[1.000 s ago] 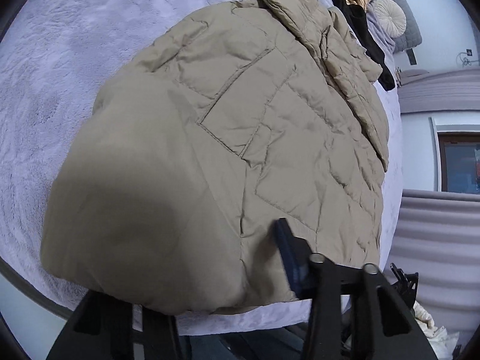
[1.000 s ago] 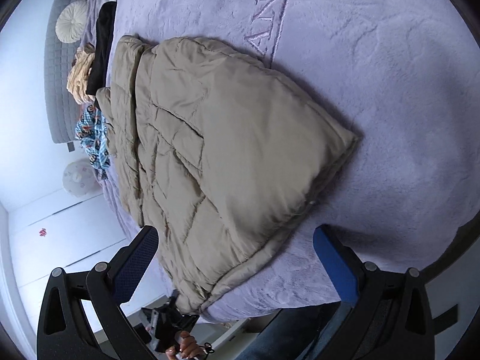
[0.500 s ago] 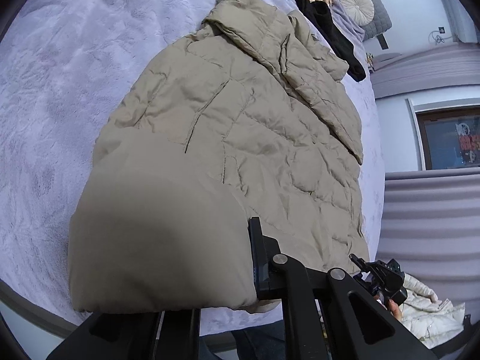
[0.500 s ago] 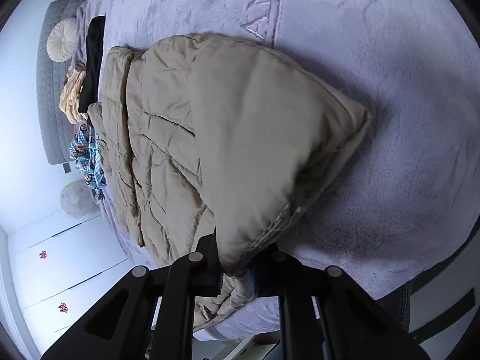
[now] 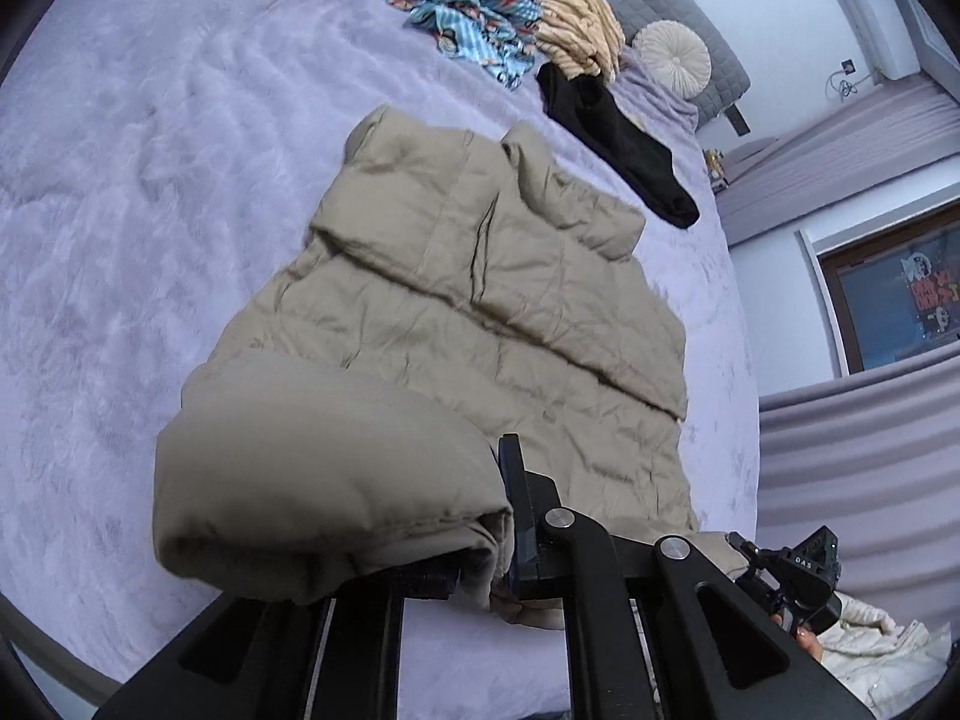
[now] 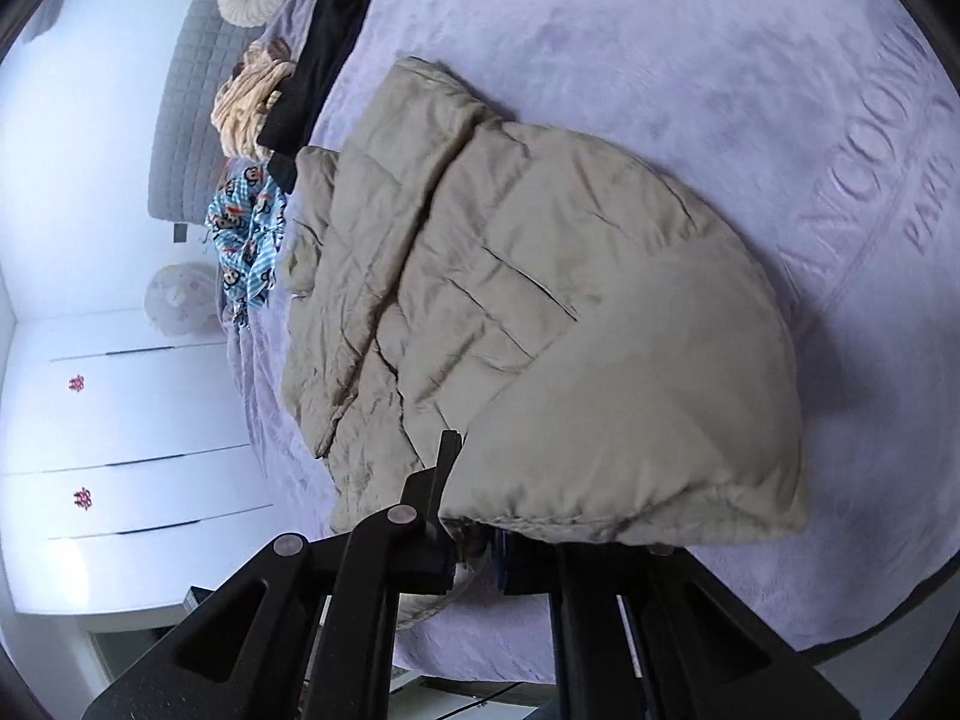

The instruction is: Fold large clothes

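The jacket [image 5: 480, 312], a puffy tan one, lies spread along the lilac bed [image 5: 150, 192] with its collar end toward the headboard and its hem end at the near edge, where both grippers have hold of it. The left gripper [image 5: 480, 552] has its fingers clamped on one bottom corner, and the right gripper [image 6: 474, 540] is pinched on the other, so the hem hangs lifted off the bed in a thick roll while the rest lies flat. Holding both corners at once looks meant to keep the hem straight, so it can be carried up over the body in one even fold. The sleeves seem already tucked in over the front, which would explain the narrow shape. Near the headboard a black garment [image 5: 618, 144], a blue patterned cloth [image 5: 468, 18] and a cream bundle [image 5: 576, 30] wait, well apart from the fold.
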Action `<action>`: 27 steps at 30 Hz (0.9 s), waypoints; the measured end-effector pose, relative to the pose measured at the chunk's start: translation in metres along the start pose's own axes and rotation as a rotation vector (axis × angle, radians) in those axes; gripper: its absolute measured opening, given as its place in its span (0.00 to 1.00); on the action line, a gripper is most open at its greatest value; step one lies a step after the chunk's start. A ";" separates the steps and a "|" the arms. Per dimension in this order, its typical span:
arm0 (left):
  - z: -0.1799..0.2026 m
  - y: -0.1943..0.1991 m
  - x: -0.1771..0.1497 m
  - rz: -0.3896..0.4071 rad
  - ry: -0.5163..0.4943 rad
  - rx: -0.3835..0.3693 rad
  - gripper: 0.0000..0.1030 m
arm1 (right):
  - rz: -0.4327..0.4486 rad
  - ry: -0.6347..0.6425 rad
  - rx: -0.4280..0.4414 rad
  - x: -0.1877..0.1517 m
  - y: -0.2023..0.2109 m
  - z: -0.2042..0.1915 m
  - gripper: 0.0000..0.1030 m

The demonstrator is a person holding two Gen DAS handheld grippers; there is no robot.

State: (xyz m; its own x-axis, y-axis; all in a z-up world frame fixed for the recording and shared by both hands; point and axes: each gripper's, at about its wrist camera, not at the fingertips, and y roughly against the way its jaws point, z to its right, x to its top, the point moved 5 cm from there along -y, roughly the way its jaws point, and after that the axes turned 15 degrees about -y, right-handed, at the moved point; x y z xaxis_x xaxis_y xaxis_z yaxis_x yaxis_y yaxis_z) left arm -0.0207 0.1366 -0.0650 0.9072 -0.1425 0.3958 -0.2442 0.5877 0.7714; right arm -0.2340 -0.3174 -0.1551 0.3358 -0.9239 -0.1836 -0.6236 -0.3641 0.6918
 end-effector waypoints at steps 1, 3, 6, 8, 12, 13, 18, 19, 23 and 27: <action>0.004 0.001 0.010 0.021 0.000 0.012 0.11 | -0.002 0.029 0.007 0.006 0.002 -0.013 0.09; 0.011 0.005 0.032 0.071 0.009 0.029 0.11 | -0.003 0.092 0.014 0.019 0.004 -0.039 0.09; 0.021 0.009 0.063 0.146 0.004 0.042 0.11 | -0.002 0.194 0.018 0.034 0.004 -0.080 0.08; 0.025 0.010 0.079 0.183 -0.005 0.049 0.11 | 0.010 0.263 0.014 0.044 0.003 -0.107 0.08; 0.025 0.009 0.111 0.227 -0.021 0.052 0.11 | 0.051 0.371 -0.006 0.062 -0.004 -0.156 0.08; 0.023 0.008 0.119 0.233 -0.024 0.050 0.11 | 0.066 0.408 -0.006 0.067 -0.006 -0.171 0.07; 0.006 -0.010 0.167 0.244 -0.008 0.066 0.11 | 0.127 0.489 0.003 0.084 -0.020 -0.226 0.07; 0.003 -0.017 0.177 0.245 -0.001 0.064 0.11 | 0.137 0.512 -0.001 0.087 -0.026 -0.236 0.07; -0.010 -0.047 0.211 0.235 0.004 0.081 0.11 | 0.160 0.547 -0.034 0.102 -0.052 -0.264 0.07; -0.026 -0.087 0.237 0.199 -0.019 0.125 0.11 | 0.159 0.565 -0.067 0.124 -0.080 -0.283 0.07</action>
State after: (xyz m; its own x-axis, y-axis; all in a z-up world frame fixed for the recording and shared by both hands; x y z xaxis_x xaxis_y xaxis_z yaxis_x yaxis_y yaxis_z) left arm 0.2247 0.0727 -0.0509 0.8304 -0.0493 0.5550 -0.4596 0.5025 0.7323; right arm 0.0578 -0.3698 -0.0357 0.5774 -0.7537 0.3140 -0.6575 -0.2011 0.7262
